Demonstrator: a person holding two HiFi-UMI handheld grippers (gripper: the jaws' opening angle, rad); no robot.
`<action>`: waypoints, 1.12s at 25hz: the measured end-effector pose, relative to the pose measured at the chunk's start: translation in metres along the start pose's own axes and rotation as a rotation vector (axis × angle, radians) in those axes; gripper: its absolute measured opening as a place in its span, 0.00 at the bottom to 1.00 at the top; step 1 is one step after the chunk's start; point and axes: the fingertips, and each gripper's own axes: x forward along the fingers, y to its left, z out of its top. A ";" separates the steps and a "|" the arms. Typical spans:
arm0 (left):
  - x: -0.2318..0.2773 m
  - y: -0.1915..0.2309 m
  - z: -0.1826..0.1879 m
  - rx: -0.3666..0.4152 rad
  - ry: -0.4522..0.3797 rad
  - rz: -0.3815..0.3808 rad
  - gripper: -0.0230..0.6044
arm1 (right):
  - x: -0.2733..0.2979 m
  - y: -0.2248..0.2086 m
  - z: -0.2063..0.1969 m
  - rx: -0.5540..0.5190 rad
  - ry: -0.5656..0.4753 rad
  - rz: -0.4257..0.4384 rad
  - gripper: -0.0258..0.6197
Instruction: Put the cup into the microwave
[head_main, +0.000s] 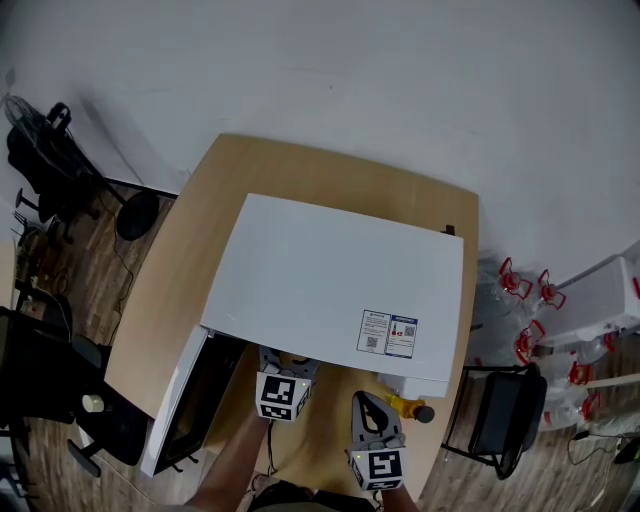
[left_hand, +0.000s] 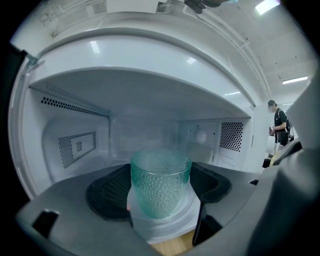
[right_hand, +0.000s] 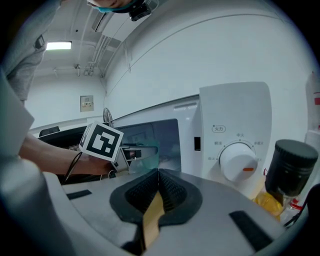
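Note:
A translucent green dimpled cup (left_hand: 160, 186) stands upright between the jaws of my left gripper (left_hand: 161, 200), which is shut on it. The cup is at the mouth of the white microwave (head_main: 340, 290), facing the empty cavity (left_hand: 150, 132). The microwave door (head_main: 178, 405) hangs open at the front left. In the head view the left gripper (head_main: 284, 362) reaches under the microwave's front edge. My right gripper (right_hand: 159, 176) is shut with nothing in it, and it hangs in front of the control panel with its white dial (right_hand: 238, 161). The right gripper view also catches the cup (right_hand: 146, 156).
A yellow bottle with a black cap (right_hand: 288, 172) stands on the wooden table (head_main: 190, 250) by the panel's right side. Office chairs (head_main: 45, 150) stand on the left, a black chair (head_main: 505, 415) and water jugs (head_main: 530, 300) on the right. A person (left_hand: 278, 125) stands far off.

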 end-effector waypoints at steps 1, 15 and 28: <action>0.000 0.000 0.000 0.001 0.002 0.000 0.62 | 0.000 0.000 0.000 0.001 0.001 -0.001 0.07; -0.019 -0.007 0.015 0.047 0.010 -0.002 0.62 | -0.012 0.007 0.010 -0.013 -0.035 -0.005 0.07; -0.069 -0.021 0.042 0.064 -0.034 -0.001 0.62 | -0.051 0.021 0.035 -0.050 -0.112 -0.033 0.07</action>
